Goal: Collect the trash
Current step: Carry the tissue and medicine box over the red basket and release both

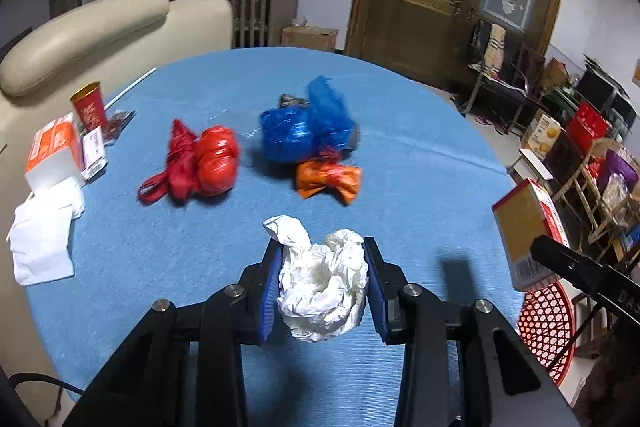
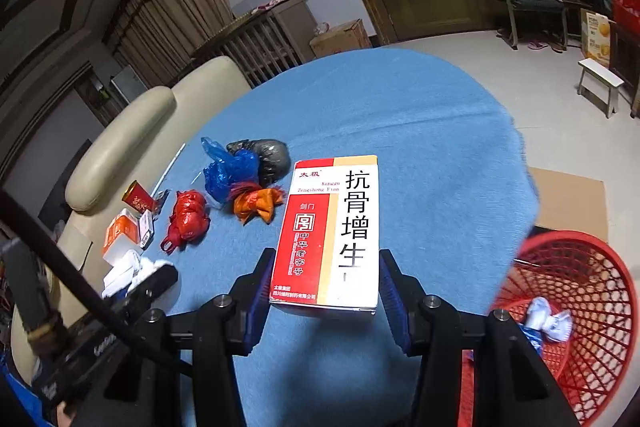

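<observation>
My left gripper [image 1: 322, 259] is shut on a crumpled white tissue [image 1: 324, 287] and holds it above the blue table [image 1: 420, 163]. My right gripper [image 2: 326, 267] is shut on a red-and-white medicine box [image 2: 332, 231], held above the table; the box also shows at the right of the left wrist view [image 1: 528, 231]. A red mesh basket [image 2: 580, 307] stands on the floor off the table's right side, with white-and-blue trash inside. On the table lie a red bag [image 1: 204, 159], a blue bag [image 1: 300, 127] and an orange bag [image 1: 328, 179].
At the table's left edge are a red cup [image 1: 89, 107], an orange-and-white box [image 1: 54, 151] and white tissues [image 1: 40, 235]. A grey bag [image 2: 268, 155] lies behind the blue one. A beige sofa [image 1: 80, 31] stands behind the table. Cardboard [image 2: 572, 199] lies on the floor.
</observation>
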Tool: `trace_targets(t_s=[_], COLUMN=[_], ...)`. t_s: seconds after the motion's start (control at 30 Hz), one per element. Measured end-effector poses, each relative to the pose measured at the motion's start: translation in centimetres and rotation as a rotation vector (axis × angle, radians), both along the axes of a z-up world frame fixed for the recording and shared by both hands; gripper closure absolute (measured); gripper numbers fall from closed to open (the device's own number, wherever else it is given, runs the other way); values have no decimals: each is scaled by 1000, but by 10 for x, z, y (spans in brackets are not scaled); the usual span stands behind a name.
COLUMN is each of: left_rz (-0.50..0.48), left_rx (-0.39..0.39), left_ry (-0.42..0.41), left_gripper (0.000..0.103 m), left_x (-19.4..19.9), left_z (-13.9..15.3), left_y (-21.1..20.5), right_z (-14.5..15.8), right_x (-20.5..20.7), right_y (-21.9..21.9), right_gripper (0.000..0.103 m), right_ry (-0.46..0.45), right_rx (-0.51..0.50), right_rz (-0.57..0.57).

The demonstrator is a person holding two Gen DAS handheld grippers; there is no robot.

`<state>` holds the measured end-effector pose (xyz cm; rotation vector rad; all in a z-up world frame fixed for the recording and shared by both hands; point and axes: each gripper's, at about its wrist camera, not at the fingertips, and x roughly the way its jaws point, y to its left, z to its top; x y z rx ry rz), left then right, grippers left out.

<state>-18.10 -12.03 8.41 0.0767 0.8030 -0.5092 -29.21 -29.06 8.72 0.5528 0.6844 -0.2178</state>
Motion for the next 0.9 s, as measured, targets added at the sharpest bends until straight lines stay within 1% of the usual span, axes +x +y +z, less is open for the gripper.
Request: trace_targets(t_s=[0.13, 0.2, 0.33, 0.43, 0.63, 0.77, 0.9], left_rz=[-58, -96, -167, -228, -328, -381, -411], left_rx=[3, 3, 3, 2, 3, 5, 13], left_ry=[-13, -20, -25, -35, -53, -63, -69], left_gripper=[63, 63, 63, 63, 63, 63, 63], left_x=[-11, -18, -31, -43, -64, -78, -86], left_z=[4, 6, 8, 9, 12, 14, 14], left_y=[-25, -39, -66, -86, -117, -134, -142], right_z=[3, 2, -9, -23, -50, -69, -85], right_x=[-27, -43, -70, -90, -119, -132, -138], right_y=[-18, -30, -52, -71, -96, -103, -104], right_gripper=[51, 51, 51, 51, 51, 51, 51], right_ry=[-11, -14, 8, 51, 148, 210, 250], right_rx=[-8, -12, -7, 9, 2, 10, 37], right_rz=[-51, -95, -191, -262, -352, -373, -378])
